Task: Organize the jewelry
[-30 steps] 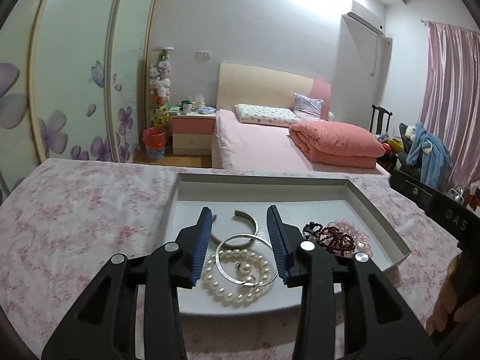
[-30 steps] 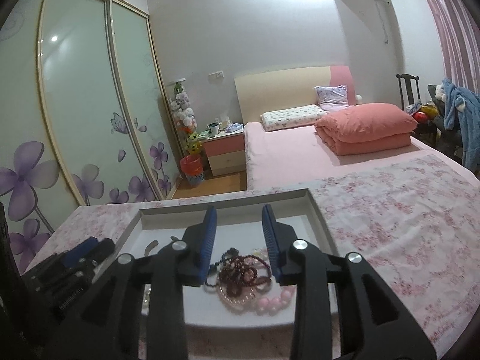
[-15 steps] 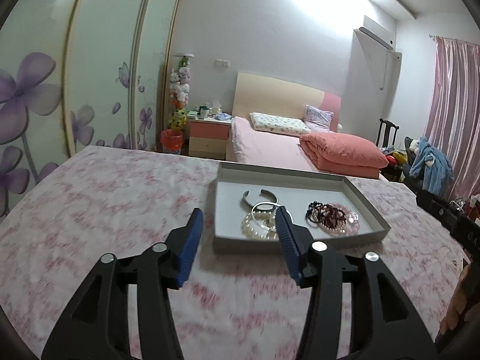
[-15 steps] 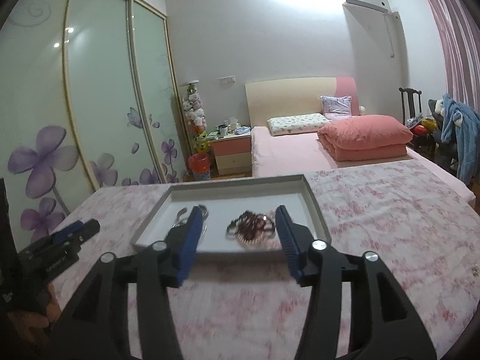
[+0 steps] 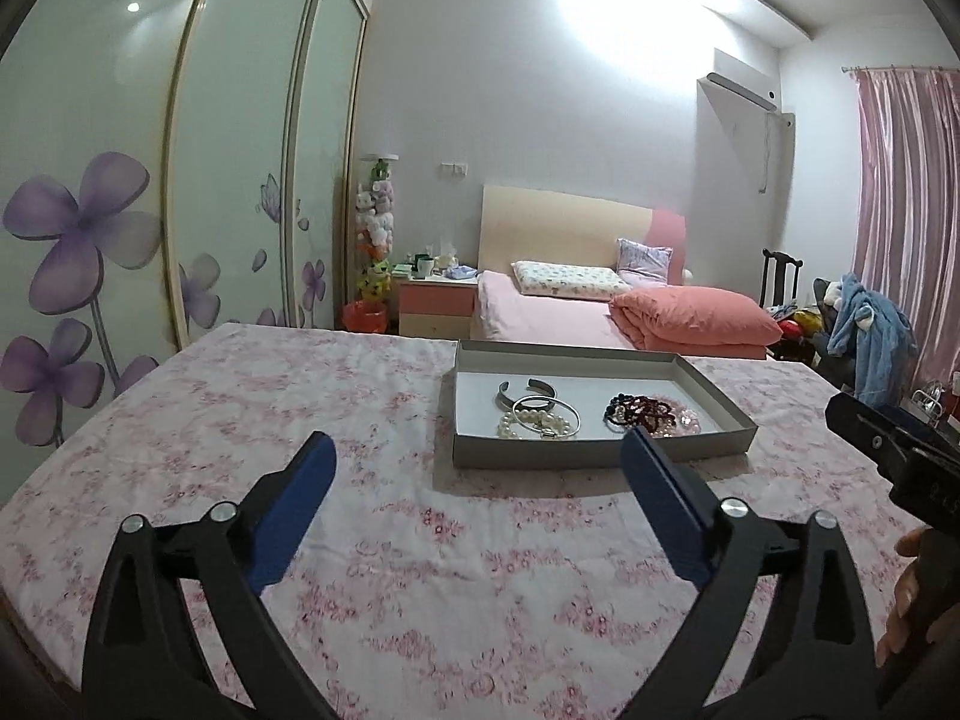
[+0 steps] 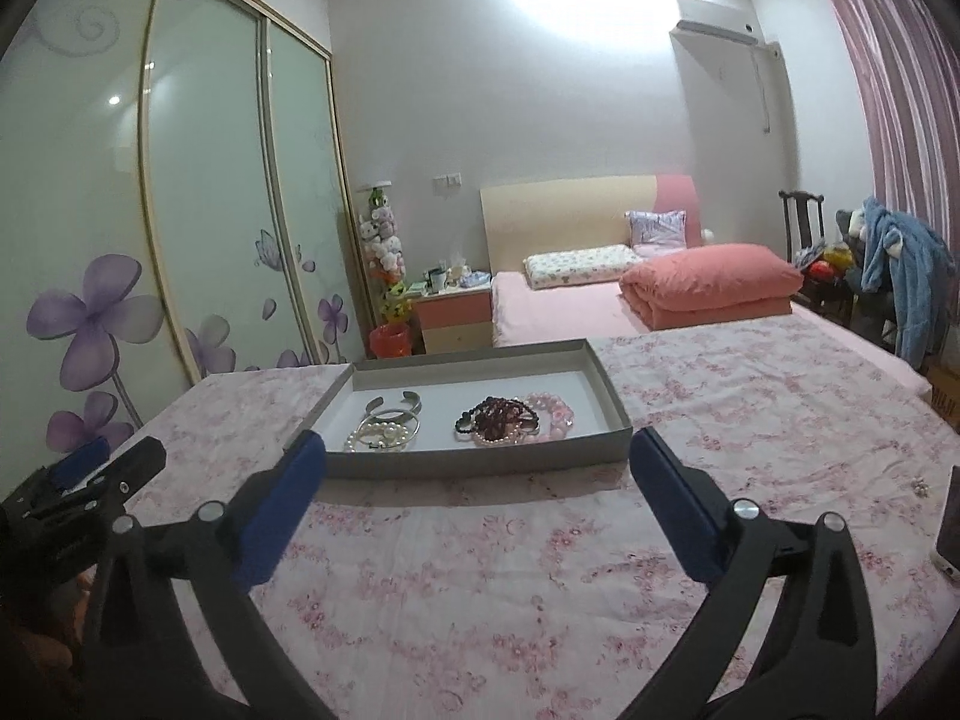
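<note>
Grey cardboard formed the shallow tray that sat on the pink floral cloth covering the counter, well ahead of both grippers. Inside it, a pearl bracelet, a silver bangle and an open silver cuff lay overlapping on one side, apart from dark red beads heaped on pale pink beads on the other. The left gripper and right gripper both hovered above the cloth with jaws spread wide, holding nothing.
</note>
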Motion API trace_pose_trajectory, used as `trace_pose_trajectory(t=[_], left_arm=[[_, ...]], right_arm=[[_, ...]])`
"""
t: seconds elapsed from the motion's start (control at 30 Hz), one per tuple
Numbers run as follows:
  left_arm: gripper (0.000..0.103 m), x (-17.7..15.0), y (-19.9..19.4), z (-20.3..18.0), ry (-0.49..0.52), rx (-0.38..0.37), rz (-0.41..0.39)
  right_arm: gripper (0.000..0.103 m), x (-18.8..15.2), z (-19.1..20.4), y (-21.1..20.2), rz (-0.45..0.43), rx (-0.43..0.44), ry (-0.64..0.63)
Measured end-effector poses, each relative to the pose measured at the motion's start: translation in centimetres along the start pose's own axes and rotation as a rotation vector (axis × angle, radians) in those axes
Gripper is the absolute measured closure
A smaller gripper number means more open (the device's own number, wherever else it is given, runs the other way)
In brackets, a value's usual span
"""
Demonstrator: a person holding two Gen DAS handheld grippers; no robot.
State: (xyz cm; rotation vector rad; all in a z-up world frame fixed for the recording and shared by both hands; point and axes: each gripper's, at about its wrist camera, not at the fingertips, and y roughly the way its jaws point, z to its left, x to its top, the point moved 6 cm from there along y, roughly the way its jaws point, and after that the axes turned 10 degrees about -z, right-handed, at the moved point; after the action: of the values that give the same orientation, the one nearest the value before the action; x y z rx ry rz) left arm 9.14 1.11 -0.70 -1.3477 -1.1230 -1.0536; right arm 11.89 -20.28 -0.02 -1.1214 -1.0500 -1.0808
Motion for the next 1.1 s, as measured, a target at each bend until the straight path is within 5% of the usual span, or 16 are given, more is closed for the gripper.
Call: trace_pose_trajectory(t=[0.43,1.1], left_arm=[[0.002,-0.2,-2.0,0.1,-0.009,0.028,-0.044],[0.002,-1.1,-2.3,-0.2,-0.007,0.027,-0.034]], right_arm=[[0.004,-0.8,0.5,-3.0,-0.075,0.005,-0.041],[0.004,-1.3,0.8,-2.9,-0.078,0.003,-0.05]])
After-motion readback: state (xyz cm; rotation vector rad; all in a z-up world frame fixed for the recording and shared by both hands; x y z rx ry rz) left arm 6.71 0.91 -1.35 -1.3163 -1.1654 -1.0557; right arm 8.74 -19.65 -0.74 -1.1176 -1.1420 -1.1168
